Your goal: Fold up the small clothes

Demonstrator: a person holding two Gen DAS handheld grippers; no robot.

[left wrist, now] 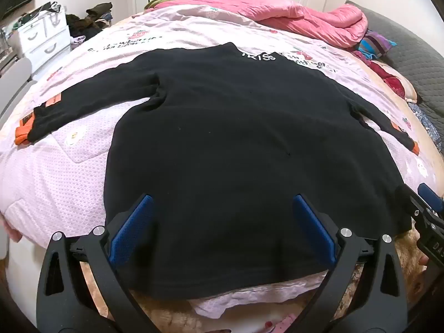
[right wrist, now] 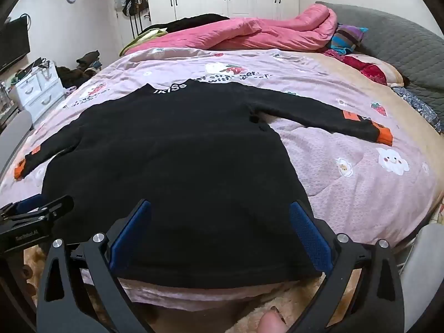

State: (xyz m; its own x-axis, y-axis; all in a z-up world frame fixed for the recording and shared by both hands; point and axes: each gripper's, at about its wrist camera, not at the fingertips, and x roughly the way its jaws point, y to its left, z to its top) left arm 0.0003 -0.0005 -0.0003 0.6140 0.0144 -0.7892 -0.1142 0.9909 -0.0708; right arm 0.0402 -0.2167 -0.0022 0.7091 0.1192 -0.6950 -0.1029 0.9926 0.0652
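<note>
blue textured pads line both tools. the left tool point(left wrist: 220, 222) stands with its jaws spread wide, holding nothing, above the near hem at the bottom centre of its frame. the right tool point(right wrist: 219, 227) is likewise spread and holds nothing, over the hem at the bottom centre of its own frame.

the black sweater point(left wrist: 236, 138) lies flat on the bed, back up, hem nearest, collar farthest. the fabric looks thick, matte and fleecy, with few creases. both sleeves extend sideways; the left sleeve point(left wrist: 91, 102) ends in an orange cuff point(left wrist: 23, 134) at the left edge. white lettering point(right wrist: 169, 88) marks the collar.

step in hand, by judgement: garment laid out, no fold yet made. the next move likely calls for closing each tool on a sleeve or a hem corner and carrying it inward without dragging the body.

under it, a lilac quilted bedcover point(right wrist: 347, 183) with a cloud print. farther off, a pink duvet point(right wrist: 263, 33) bunched at upper centre.
</note>
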